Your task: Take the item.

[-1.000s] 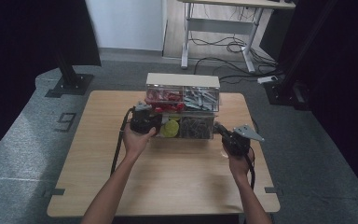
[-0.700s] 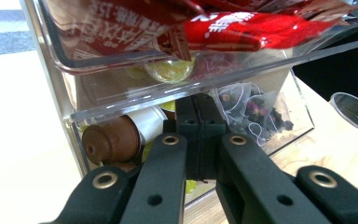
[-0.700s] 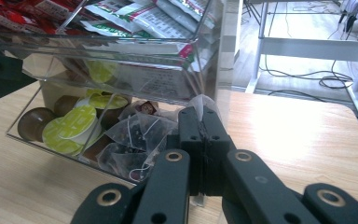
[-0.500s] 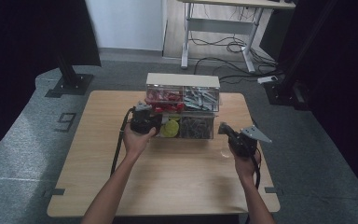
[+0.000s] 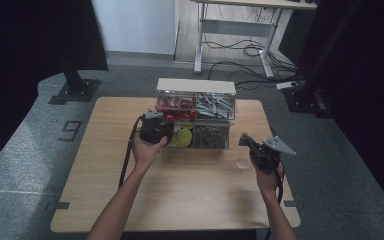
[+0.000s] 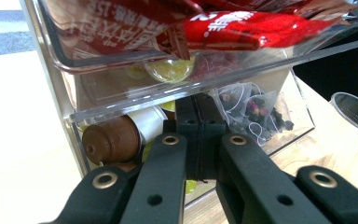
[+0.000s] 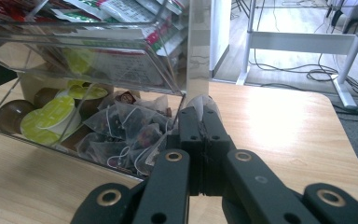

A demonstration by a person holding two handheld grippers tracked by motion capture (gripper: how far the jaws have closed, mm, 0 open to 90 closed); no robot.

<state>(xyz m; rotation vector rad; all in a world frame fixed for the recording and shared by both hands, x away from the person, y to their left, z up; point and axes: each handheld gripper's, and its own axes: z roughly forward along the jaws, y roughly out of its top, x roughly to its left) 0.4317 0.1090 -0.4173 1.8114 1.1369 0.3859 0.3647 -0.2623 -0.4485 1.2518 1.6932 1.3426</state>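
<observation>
The step in hand looks like moving a tea bag from the clear organiser (image 5: 196, 86) to a cup.

The left gripper (image 6: 198, 106) is clenched, its jaws pressed together with no gap. Their tips sit right at the clear front wall of the lower capsule bin (image 6: 121, 106). Whether they pinch that wall or only press against it cannot be told. A brown coffee capsule (image 6: 109, 140) lies just to the left of the tips, and red packets (image 6: 242, 30) fill the bin above them.

The right gripper (image 7: 199, 113) is also closed tight, clear of the organiser. A pale, translucent tea bag (image 7: 199, 101) appears nipped between its tips, poking out just past them. The bin of loose tea bags (image 7: 121, 133) lies just to their left.

In the high view, the empty plastic cup (image 5: 242, 161) stands on the table just below the right gripper's tips. The next move probably calls for lowering the bag over the cup's mouth before the jaws part, while the left gripper steadies the bin.
</observation>
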